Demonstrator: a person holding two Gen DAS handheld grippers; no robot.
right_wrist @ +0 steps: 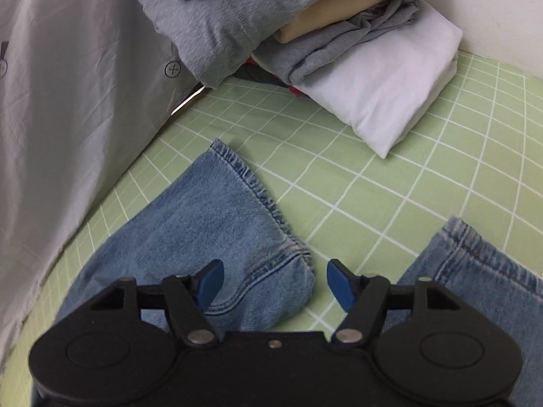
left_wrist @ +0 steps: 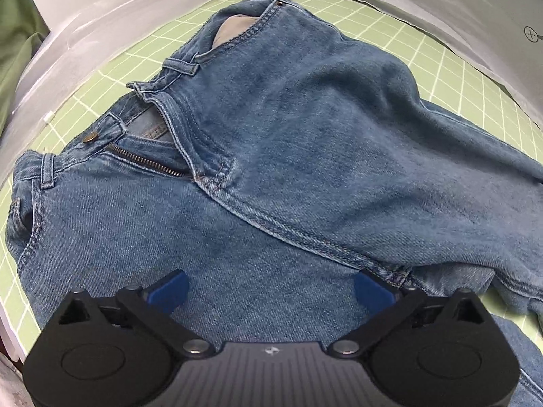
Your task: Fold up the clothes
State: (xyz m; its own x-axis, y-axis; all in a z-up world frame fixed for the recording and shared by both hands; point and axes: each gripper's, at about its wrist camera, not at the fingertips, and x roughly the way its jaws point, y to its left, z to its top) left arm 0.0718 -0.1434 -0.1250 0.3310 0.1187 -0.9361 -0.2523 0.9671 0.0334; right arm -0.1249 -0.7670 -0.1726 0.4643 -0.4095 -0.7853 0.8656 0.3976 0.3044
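Note:
A pair of blue jeans lies on the green grid mat, fly unzipped, waistband at the left. My left gripper is open just above the jeans near the crotch seam, holding nothing. In the right wrist view the two leg ends lie apart on the mat: one hem at the centre left, the other hem at the right. My right gripper is open and empty, its left finger over the corner of the centre-left leg end.
A stack of folded clothes sits at the far side of the mat, with a white folded piece at the bottom right. A grey sheet borders the mat on the left, and white paper beyond it.

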